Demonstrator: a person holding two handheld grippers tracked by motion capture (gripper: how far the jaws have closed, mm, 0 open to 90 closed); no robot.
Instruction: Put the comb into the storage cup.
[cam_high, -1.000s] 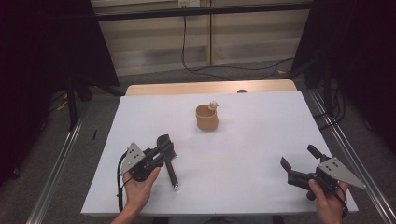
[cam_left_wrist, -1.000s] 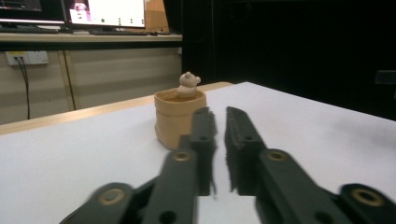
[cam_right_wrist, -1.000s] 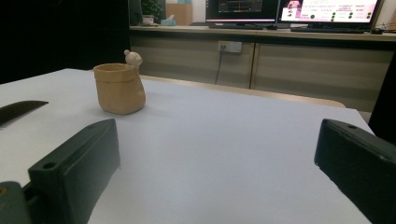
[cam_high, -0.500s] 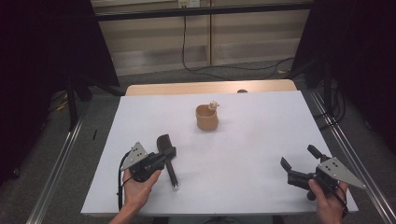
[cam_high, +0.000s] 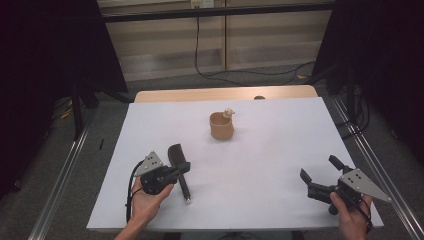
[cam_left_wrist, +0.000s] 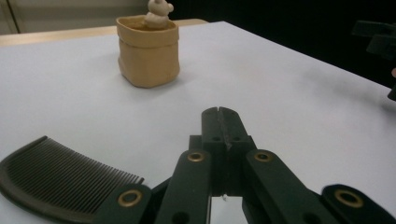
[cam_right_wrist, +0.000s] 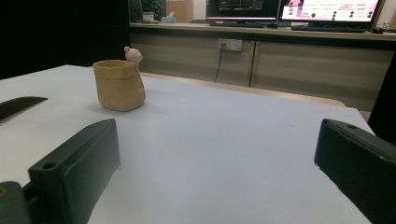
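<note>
Counts first: we note two grippers, one comb, one tan pot, one small figure on the pot's rim.

Left gripper (cam_high: 184, 169) sits at about 7 o'clock on the table, held in the left hand (cam_high: 145, 197). In the left gripper view its two black jaws meet flat against each other with nothing between them. The comb (cam_high: 178, 163), dark and with fine teeth, lies flat on the sheet just beside those jaws; whether they touch it we cannot tell.

Right gripper (cam_high: 320, 175) rests at about 4 o'clock in the right hand (cam_high: 350, 215), jaws spread wide, bare sheet between them in the right gripper view.

Pot (cam_high: 221, 126) stands upright near the table's middle, toward 12 o'clock, well apart from both grippers. The pale figure (cam_high: 228, 112) perches at its far rim.

Surface: one white sheet (cam_high: 270, 150) covers the table; a strip of wooden edge (cam_high: 200, 95) shows at 12 o'clock. Metal rails (cam_high: 60, 185) run along both sides.

Room: dark curtains left and right, pale panelled wall behind with a black cable (cam_high: 197, 45) hanging down to a grey floor. In the right gripper view we see lit monitors (cam_right_wrist: 327, 9) on a counter.
</note>
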